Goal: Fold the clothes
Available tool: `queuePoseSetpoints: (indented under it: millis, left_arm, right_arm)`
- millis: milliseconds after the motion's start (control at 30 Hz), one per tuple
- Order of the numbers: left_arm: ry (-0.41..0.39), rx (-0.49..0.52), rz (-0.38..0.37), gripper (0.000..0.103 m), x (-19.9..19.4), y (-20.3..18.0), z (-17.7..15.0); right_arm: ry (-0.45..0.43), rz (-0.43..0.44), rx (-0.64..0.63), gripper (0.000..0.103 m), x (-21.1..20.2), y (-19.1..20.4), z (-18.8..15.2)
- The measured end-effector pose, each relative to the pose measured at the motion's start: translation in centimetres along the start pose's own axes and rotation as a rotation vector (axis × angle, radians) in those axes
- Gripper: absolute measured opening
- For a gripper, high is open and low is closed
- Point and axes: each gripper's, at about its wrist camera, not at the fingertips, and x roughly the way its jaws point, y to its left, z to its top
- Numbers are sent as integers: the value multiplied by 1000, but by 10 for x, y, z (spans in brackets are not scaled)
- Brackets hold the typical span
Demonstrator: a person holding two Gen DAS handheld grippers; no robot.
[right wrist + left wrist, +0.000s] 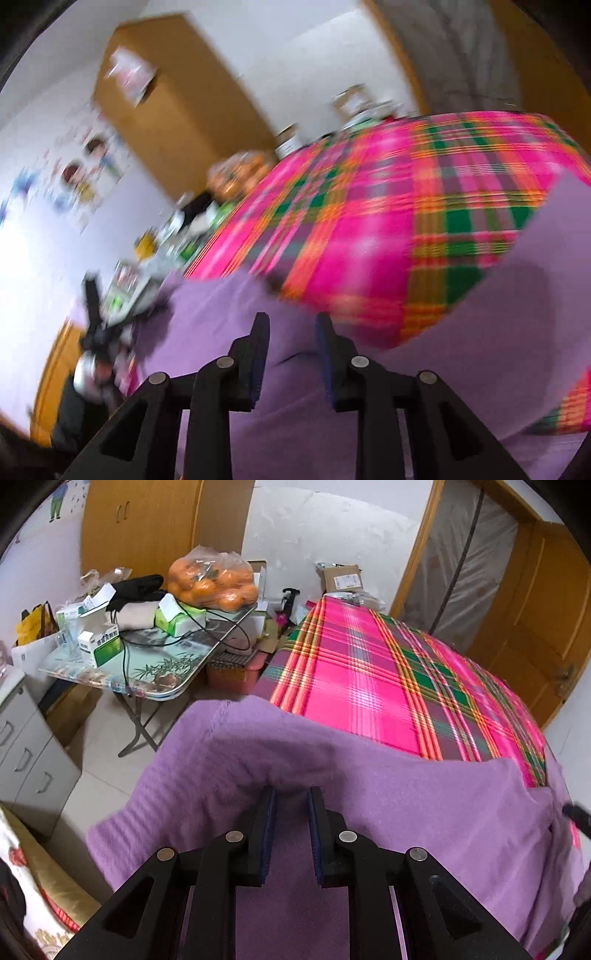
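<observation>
While the purple sweater (369, 797) lies at the near edge of the bed (369, 672) with its bright checked cover, the left claw (291, 794) pinches a fold of it, and the right claw (291, 321) is spread over the cloth with nothing in it. To fold well, I think the left claw should hold tight and lay its side flat. A messy worktop (155, 664) with a bag of oranges (210, 583) stands near the bed, but not in the way.

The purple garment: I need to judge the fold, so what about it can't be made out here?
- Purple garment, left wrist view: near part hidden by the left gripper, whose grip is unclear.
- Right wrist view: motion blur; right gripper open above it.
- Both views: its edges are cut off by the frame, on the plaid cover.
</observation>
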Motion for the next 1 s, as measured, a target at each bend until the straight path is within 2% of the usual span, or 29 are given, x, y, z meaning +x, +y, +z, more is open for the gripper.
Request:
queuePoseSetpoints:
  millis: [100, 233, 500, 667, 1000]
  left_arm:
    - [-13, 13, -48, 18, -11, -18, -13]
    - [-8, 84, -116, 18, -17, -58, -33]
    - [23, 221, -179, 18, -14, -121, -53]
    - [21, 255, -170, 21, -10, -130, -58]
    - [18, 252, -182, 23, -8, -130, -58]
  right_arm:
    - [-39, -85, 79, 30, -12, -27, 8]
    - [-55, -214, 146, 34, -24, -53, 14]
    - [41, -432, 59, 36, 2, -54, 18]
    - [77, -501, 54, 36, 23, -60, 24]
    - [109, -634, -55, 37, 45, -50, 31]
